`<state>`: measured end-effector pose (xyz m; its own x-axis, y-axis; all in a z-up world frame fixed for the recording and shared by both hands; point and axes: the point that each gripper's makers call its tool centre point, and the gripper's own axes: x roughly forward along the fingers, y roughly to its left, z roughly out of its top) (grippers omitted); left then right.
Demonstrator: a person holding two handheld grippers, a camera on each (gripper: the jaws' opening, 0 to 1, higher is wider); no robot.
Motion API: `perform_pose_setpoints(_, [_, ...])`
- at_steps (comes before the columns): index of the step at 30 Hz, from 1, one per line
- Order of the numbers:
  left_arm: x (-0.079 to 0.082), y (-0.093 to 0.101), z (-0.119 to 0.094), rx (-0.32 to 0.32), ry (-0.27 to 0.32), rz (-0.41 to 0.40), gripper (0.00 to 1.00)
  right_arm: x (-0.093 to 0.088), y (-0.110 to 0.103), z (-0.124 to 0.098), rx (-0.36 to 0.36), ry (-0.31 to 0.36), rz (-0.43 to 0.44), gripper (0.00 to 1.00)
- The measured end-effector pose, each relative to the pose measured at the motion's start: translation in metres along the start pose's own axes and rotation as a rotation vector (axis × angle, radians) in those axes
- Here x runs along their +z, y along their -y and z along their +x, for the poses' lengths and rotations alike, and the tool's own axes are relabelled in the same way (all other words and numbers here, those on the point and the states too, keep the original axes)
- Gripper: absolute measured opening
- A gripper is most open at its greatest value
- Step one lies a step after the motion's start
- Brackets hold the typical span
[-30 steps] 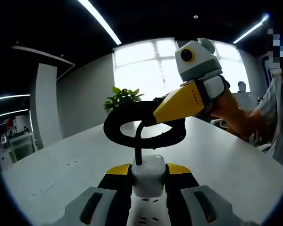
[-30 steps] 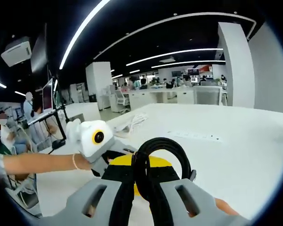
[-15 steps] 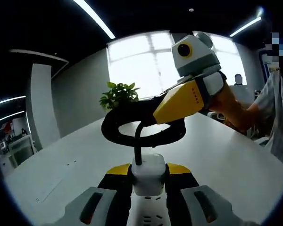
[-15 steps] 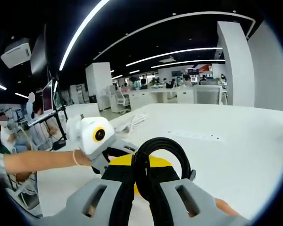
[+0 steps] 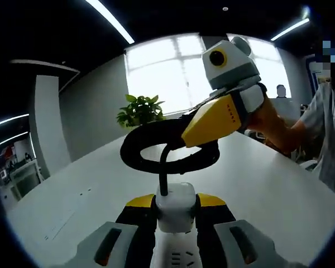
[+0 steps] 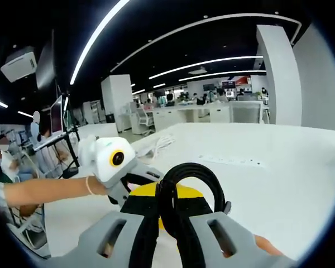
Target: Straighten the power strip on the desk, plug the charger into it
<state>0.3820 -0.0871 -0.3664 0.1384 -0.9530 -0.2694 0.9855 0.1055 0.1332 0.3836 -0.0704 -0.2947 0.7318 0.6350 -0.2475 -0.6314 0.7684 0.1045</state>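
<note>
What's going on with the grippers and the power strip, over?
Left gripper shut on power strip. Right gripper shut on black cord coil. Both lifted off the desk. Charger unseen.

White power strip [image 5: 175, 223] lifted above the surface, end pointing forward; its thick black cord [image 5: 168, 152] coiled in a raised loop.

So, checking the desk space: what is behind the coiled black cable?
Behind the coiled cable: a potted plant and bright windows. The plant's pot is hidden.
</note>
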Motion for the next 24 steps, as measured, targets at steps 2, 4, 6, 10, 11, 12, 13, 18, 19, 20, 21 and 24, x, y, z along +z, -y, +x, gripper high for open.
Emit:
perform_pose_setpoints(2, [-0.002,0.001,0.000,-0.006,-0.019,0.007,0.25,-0.002,0.000,0.000,-0.001,-0.007,-0.003,0.06])
perform_pose_setpoints(4, [-0.005,0.001,0.001,-0.005,-0.034,0.015,0.25,-0.004,0.000,0.001,-0.002,-0.011,-0.005,0.06])
perform_pose_setpoints(6, [-0.005,0.000,0.002,-0.006,-0.033,0.018,0.25,-0.005,0.000,0.001,0.001,-0.010,0.002,0.06])
perform_pose_setpoints(10, [-0.005,0.000,0.002,-0.010,-0.025,0.024,0.25,-0.005,0.000,0.000,0.001,-0.010,0.000,0.06])
perform_pose_setpoints(11, [-0.005,0.000,0.002,-0.009,-0.027,0.026,0.25,-0.005,0.000,0.001,0.001,-0.009,-0.001,0.06])
perform_pose_setpoints(12, [-0.005,0.000,0.002,-0.009,-0.028,0.028,0.25,-0.005,0.000,0.001,0.002,-0.009,-0.001,0.06])
perform_pose_setpoints(13, [-0.005,0.000,0.002,-0.009,-0.031,0.031,0.25,-0.005,0.000,0.000,0.003,-0.009,-0.002,0.06])
perform_pose_setpoints(18, [-0.006,-0.001,0.002,-0.007,-0.047,0.049,0.25,-0.007,-0.001,-0.001,0.005,-0.010,-0.006,0.06])
perform_pose_setpoints(19, [-0.007,-0.001,0.003,-0.006,-0.069,0.067,0.25,-0.007,-0.001,-0.001,0.005,-0.010,-0.006,0.06])
perform_pose_setpoints(20, [-0.011,-0.001,0.004,-0.001,-0.096,0.086,0.25,-0.009,-0.001,-0.002,0.002,-0.017,-0.010,0.06])
perform_pose_setpoints(21, [-0.014,0.000,0.006,-0.002,-0.112,0.094,0.25,-0.014,0.001,-0.001,-0.007,-0.032,-0.023,0.06])
perform_pose_setpoints(24, [-0.011,0.000,0.004,-0.006,-0.096,0.085,0.25,-0.014,0.003,-0.003,0.000,-0.025,-0.008,0.06])
